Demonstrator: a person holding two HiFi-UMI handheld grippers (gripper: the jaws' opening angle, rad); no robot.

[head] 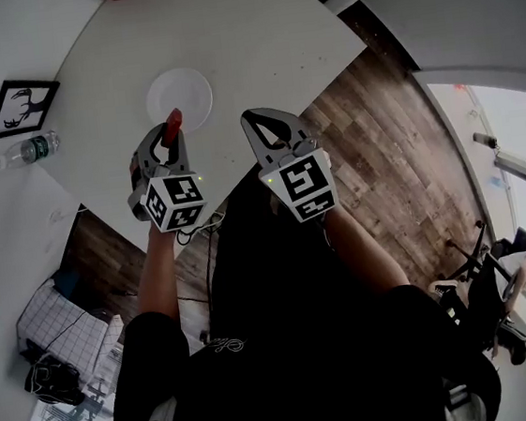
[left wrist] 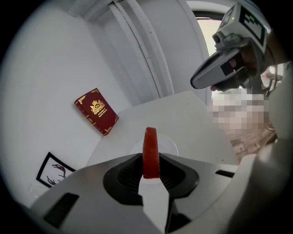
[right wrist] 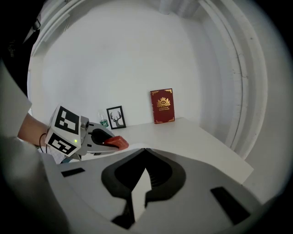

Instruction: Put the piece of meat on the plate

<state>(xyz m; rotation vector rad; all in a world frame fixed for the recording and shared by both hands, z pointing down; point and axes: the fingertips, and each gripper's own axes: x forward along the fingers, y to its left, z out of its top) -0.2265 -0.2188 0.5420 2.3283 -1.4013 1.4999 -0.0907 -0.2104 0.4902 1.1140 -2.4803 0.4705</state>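
Note:
A red strip of meat [head: 173, 124] stands up between the jaws of my left gripper [head: 170, 138], which is shut on it just short of the white plate [head: 183, 89]. In the left gripper view the meat [left wrist: 150, 151] is pinched upright at the left gripper [left wrist: 151, 160], with the plate [left wrist: 170, 145] lying on the table beyond it. My right gripper [head: 267, 119] hovers over the table's near edge to the right, shut and holding nothing; its tips meet in the right gripper view [right wrist: 145, 150]. That view also shows the left gripper [right wrist: 98, 137] with the meat [right wrist: 117, 142].
The white table [head: 253, 36] carries a red book [left wrist: 96, 111] at its far side. A framed deer picture [head: 22, 106] and a water bottle [head: 28, 149] stand on a shelf to the left. Wooden floor [head: 378, 144] lies to the right, where a person [head: 525, 274] sits.

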